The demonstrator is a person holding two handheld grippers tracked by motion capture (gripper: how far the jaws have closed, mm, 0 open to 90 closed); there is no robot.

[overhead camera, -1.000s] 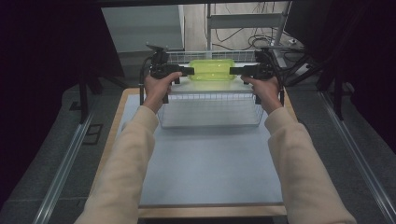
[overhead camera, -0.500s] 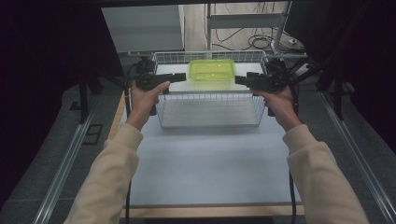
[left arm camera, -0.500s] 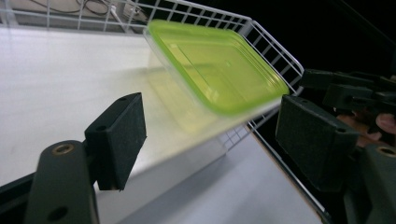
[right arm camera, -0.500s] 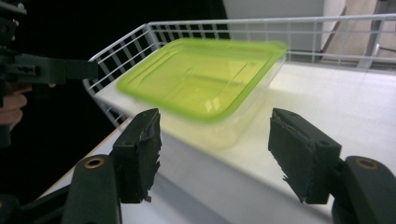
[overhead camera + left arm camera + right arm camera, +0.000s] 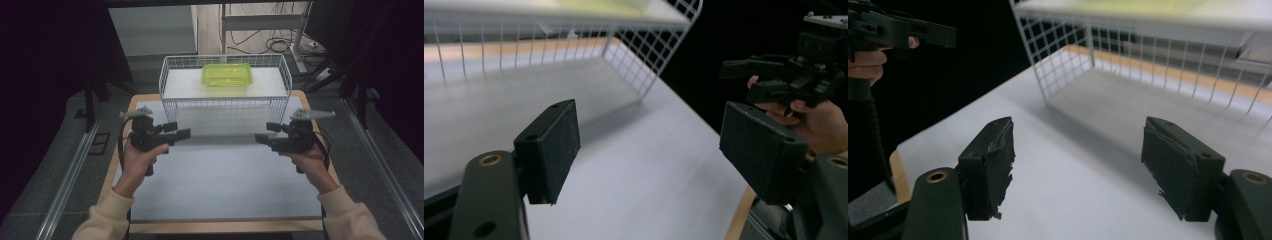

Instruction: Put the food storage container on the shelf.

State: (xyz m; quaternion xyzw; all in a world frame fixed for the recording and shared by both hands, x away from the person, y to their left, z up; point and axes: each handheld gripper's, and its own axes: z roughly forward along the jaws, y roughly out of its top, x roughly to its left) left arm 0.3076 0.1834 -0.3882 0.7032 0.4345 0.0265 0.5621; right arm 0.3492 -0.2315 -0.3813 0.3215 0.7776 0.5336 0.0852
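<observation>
Lime-green translucent plastic tray (image 5: 226, 75) sits on white wire rack (image 5: 225, 102) — both grippers' fingers (image 5: 549, 145) just opened, empty — retract level, clear of rack.

One green tray (image 5: 227, 75), one wire shelf (image 5: 225, 102)

In the left gripper view, the wire basket (image 5: 644, 55) is cut off by the top and left edges, and the green tray (image 5: 594, 6) inside it appears as a blurred strip, its outline unreadable. In the right gripper view, the same tray (image 5: 1143, 6) is a pale smear against the top edge. In the high view, the person's forearms leave the bottom edge. The table (image 5: 220, 185) has its near edge partly covered by the sleeves (image 5: 107, 220).
</observation>
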